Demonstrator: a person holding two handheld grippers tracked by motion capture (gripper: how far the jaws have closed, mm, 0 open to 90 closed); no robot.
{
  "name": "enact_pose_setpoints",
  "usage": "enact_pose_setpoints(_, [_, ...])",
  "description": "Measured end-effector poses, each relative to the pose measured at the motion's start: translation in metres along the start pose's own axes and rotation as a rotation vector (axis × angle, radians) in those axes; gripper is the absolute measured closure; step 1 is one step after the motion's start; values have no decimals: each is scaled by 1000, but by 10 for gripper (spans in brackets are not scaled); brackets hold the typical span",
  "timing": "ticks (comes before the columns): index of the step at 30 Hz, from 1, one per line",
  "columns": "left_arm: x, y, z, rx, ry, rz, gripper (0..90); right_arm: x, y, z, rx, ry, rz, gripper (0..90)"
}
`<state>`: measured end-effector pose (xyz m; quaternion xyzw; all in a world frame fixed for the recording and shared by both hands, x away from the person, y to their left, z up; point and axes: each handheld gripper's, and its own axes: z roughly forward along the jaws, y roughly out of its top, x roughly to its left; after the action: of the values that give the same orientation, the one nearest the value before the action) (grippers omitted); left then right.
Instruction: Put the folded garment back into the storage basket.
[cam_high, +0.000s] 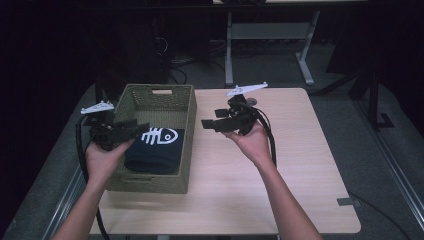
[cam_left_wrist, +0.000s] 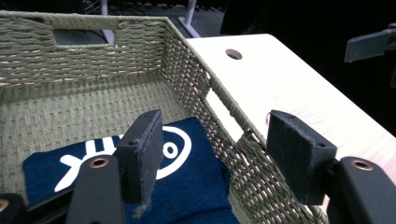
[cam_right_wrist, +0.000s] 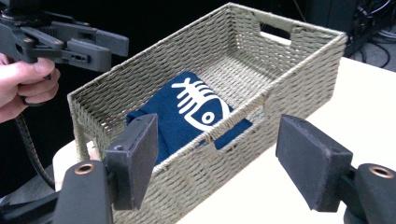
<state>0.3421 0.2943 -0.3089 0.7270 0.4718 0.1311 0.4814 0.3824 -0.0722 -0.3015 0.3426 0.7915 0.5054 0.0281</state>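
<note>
While both grippers' fingers gape empty, folded navy cloth (cam_high: 155, 147) shows a wordless white fishbone print.

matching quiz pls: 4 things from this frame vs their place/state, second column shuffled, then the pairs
Things:
1. folded navy shirt
2. woven basket
3. left gripper
4. right gripper

Places/states:
A. empty jaws apart, above the bare tabletop beside the basket
B. stands on the left part of the table
C. lies in the basket's near end, white fish-skeleton print up
D. empty jaws apart, above the basket's near end

Pairs: 1-C, 2-B, 3-D, 4-A
</note>
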Motion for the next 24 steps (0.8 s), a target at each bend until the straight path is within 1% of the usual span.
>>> enact_pose_setpoints(2, [-2,0,1,1,-2,6,350,-1,-1,-2,-3,-2,-4,283])
enact_pose_setpoints(3, [-4,0,3,4,-6,7,343,-3,-2,-9,-8,-10,3,280])
enact_pose_setpoints(5, [-7,0,6,5,-12,11,338,-4,-3,-12,-12,-14,4,277])
enact_pose_setpoints(6, [-10,1,9,5,-17,9,334,-6,-5,-18,-20,-19,8,272])
enact_pose_setpoints(8, [-13,1,11,7,-25,12,328,-7,-6,-23,-21,-25,12,269])
enact_pose_setpoints(12, [-17,2,13,3,-30,18,315,-10,-10,-30,-25,-32,14,263])
enact_pose_setpoints(15, [-21,3,19,8,-42,22,305,-14,-15,-38,-32,-42,19,260])
enact_pose_setpoints(17, [-23,4,20,8,-46,23,299,-15,-18,-43,-36,-46,31,262])
enact_pose_setpoints(20, [-29,5,24,5,-69,21,294,-17,-19,-47,-42,-52,24,265])
enact_pose_setpoints(24, [-37,7,30,7,-87,33,281,-20,-22,-56,-52,-64,28,261])
